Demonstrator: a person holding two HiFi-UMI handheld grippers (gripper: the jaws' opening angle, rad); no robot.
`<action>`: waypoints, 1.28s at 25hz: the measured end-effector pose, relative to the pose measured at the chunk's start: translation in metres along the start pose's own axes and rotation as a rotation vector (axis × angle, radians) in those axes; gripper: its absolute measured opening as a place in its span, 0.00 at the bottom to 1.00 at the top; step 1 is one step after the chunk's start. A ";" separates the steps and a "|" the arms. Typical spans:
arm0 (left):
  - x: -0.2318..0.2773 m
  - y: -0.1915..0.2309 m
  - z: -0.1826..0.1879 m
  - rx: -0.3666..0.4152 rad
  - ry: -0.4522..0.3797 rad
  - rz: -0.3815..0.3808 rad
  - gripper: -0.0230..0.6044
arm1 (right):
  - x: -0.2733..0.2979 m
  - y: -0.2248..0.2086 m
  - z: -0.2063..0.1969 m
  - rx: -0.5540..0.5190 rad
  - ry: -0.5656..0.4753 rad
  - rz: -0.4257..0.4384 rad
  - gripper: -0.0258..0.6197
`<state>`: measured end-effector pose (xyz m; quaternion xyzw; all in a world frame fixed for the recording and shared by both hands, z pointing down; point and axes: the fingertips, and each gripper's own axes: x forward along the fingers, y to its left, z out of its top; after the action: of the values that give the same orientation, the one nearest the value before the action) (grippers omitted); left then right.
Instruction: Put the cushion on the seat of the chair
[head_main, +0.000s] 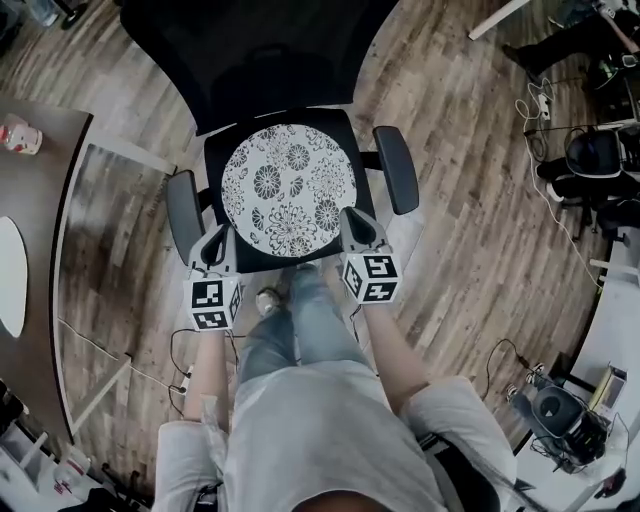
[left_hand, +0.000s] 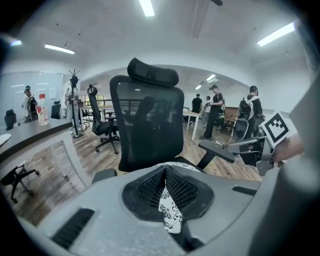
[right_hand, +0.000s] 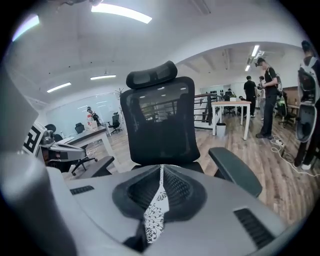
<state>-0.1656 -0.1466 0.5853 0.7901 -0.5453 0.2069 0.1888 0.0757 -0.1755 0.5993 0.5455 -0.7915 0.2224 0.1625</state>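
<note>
Head view, cushion (head_main: 288, 187) over chair seat (head_main: 216, 160), near edge clamped by fingers of left gripper (head_main: 217, 238) and right gripper (head_main: 356, 224), maybe airborne

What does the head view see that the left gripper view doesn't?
Only the head view shows the whole round cushion and the person's legs. Only the left gripper view shows the ceiling lights. Both show the chair and the left gripper shut on the cushion's edge.

shirt (head_main: 320, 430): light grey, short-sleeved
jeans (head_main: 300, 330): faded blue
left tool (head_main: 221, 235): grey shell, black ribbed pads (left_hand: 185, 190)
right tool (head_main: 352, 215): matching grey shell
marker cubes (head_main: 214, 303): white, black square codes
</note>
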 end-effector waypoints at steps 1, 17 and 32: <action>-0.007 -0.001 0.005 -0.001 -0.013 -0.001 0.05 | -0.007 0.002 0.004 -0.004 -0.010 -0.004 0.07; -0.093 -0.004 0.089 -0.031 -0.212 -0.015 0.05 | -0.104 0.036 0.077 -0.032 -0.196 -0.051 0.07; -0.158 -0.014 0.142 0.017 -0.355 -0.034 0.05 | -0.169 0.064 0.130 -0.096 -0.337 -0.100 0.07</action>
<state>-0.1860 -0.0927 0.3804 0.8249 -0.5548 0.0657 0.0865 0.0731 -0.0914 0.3934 0.6053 -0.7892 0.0815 0.0641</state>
